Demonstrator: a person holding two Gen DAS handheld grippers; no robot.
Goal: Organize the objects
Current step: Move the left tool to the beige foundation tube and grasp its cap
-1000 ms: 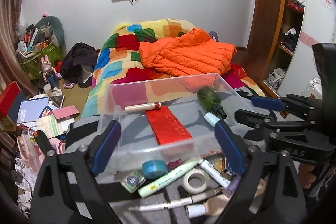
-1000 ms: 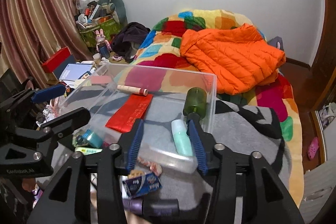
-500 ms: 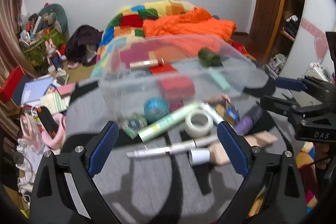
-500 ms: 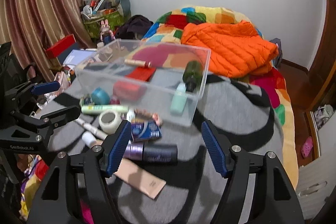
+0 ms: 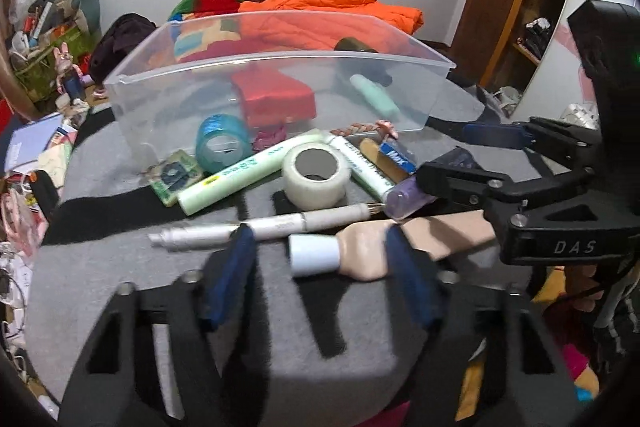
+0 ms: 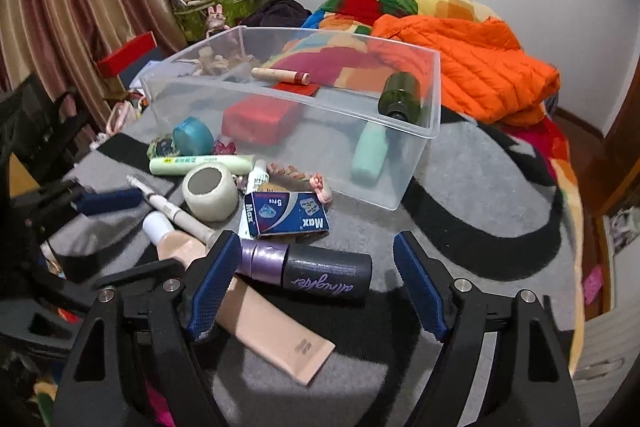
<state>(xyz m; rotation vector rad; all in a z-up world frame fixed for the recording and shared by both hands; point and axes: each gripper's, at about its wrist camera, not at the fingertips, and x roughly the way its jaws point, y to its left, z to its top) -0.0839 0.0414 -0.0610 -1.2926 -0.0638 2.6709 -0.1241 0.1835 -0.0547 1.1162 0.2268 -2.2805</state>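
A clear plastic bin (image 5: 280, 63) (image 6: 424, 135) stands on a grey and black mat and holds a red box (image 6: 260, 119), a green bottle (image 6: 400, 95), a mint tube (image 6: 370, 155) and a lipstick tube (image 6: 280, 75). In front lie several loose items: white tape (image 5: 316, 179), a beige tube with a white cap (image 5: 352, 255) (image 6: 248, 319), a white pen (image 5: 260, 231), a purple and black bottle (image 6: 316, 273). My left gripper (image 5: 320, 267) is open around the beige tube's cap end. My right gripper (image 6: 316, 291) is open around the purple and black bottle.
A blue Max box (image 6: 286, 215), a green tube (image 5: 248, 179), teal tape (image 5: 222, 143) and a braided pink band (image 6: 304, 177) lie by the bin. Behind is a bed with a bright quilt and orange jacket (image 6: 472, 71). Clutter covers the floor at left (image 5: 36, 147).
Both grippers have pulled back from the bin and come down low over the loose items. The right gripper, nearly shut a second ago, has opened. The left has narrowed around the beige tube.
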